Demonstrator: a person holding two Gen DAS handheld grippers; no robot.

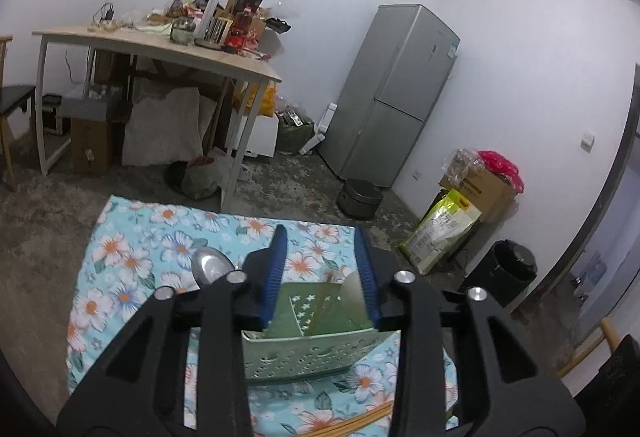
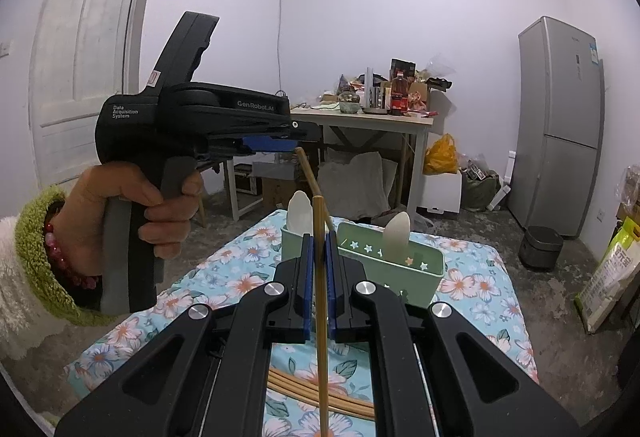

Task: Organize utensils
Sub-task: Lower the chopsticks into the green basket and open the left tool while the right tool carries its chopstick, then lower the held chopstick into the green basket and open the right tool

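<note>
Right fingers [image 2: 307, 277] clamped on upright chopstick [image 2: 320, 297], left gripper [image 1: 320, 269] parted – seemingly empty – above green caddy [image 1: 312, 353].

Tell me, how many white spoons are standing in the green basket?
2. One white spoon stands at the basket's left end, the other toward its right. More may lie hidden inside.

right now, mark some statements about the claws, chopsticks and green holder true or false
1. The right claw is shut on a chopstick. True.
2. The left claw grips a spoon. False: it is open, nothing between its pads.
3. White spoons stand in the green holder. True.
4. The metal spoon is in the holder. False: it lies on the floral cloth.
5. More chopsticks lie on the cloth. True.
</note>
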